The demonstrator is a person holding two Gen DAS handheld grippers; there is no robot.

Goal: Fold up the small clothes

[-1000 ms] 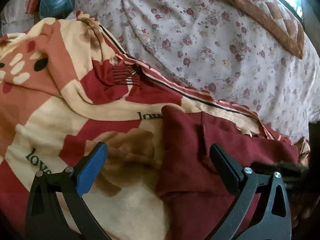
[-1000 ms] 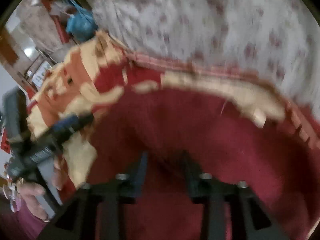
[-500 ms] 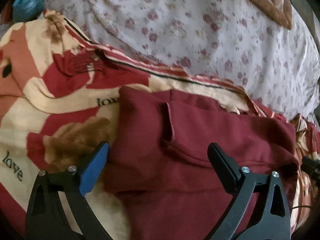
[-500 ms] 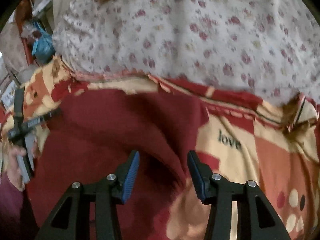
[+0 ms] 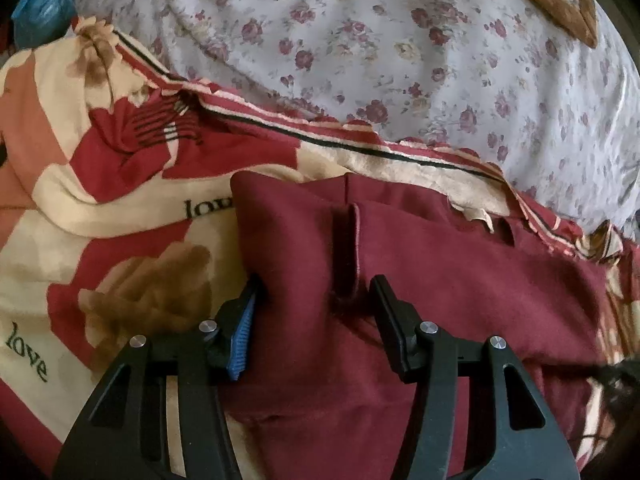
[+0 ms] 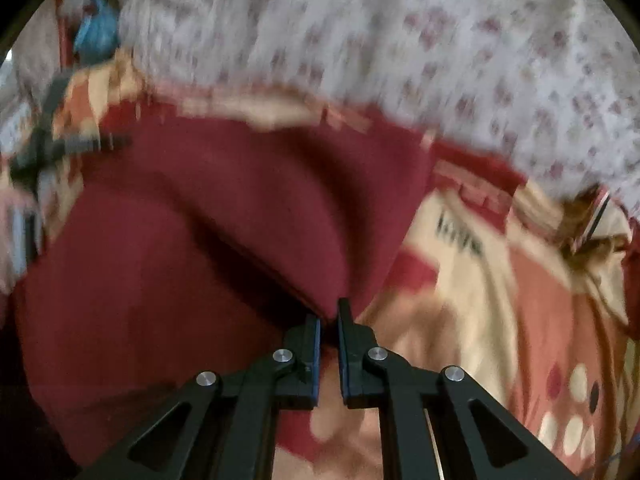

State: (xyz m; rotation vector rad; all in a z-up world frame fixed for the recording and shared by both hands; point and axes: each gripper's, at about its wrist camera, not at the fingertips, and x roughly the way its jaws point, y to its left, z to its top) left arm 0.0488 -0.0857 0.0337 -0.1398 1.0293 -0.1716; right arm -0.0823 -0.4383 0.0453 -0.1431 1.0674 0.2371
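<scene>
A dark red garment (image 5: 420,264) lies spread on a blanket (image 5: 100,208) patterned in red, cream and orange, with the word "love" printed on it in several places. Beyond the blanket's striped border sits a pale floral bedsheet (image 5: 400,48), and a brown quilted cushion (image 5: 560,4) shows at the far right corner of the left wrist view. A blue bag (image 5: 44,8) peeks in at the upper left.

The left gripper (image 5: 316,292) straddles the garment's left-hand portion. Its jaws stand partly apart, with a raised bunch of red cloth between them. The blue-padded finger presses against the garment's outer left edge, where it meets the blanket, and the black finger rests on the cloth just right of a vertical seam or fold. The cloth fills the gap, yet the fingers have not come together on it. Most of the garment stretches away to the right of this gripper, reaching the blanket's frayed edge.

In the right wrist view, which is blurred by motion, the right gripper (image 6: 329,312) has its jaws drawn almost together, pinching a corner of the garment (image 6: 240,208) at the fingertips. From that pinched point the red cloth rises and fans out to the left and upward, forming a lifted fold above the rest of the fabric. The blanket (image 6: 500,280) lies to the right of the tongs. The left gripper (image 6: 72,146) appears as a dark blur at the far left of this view, at the garment's opposite edge.
</scene>
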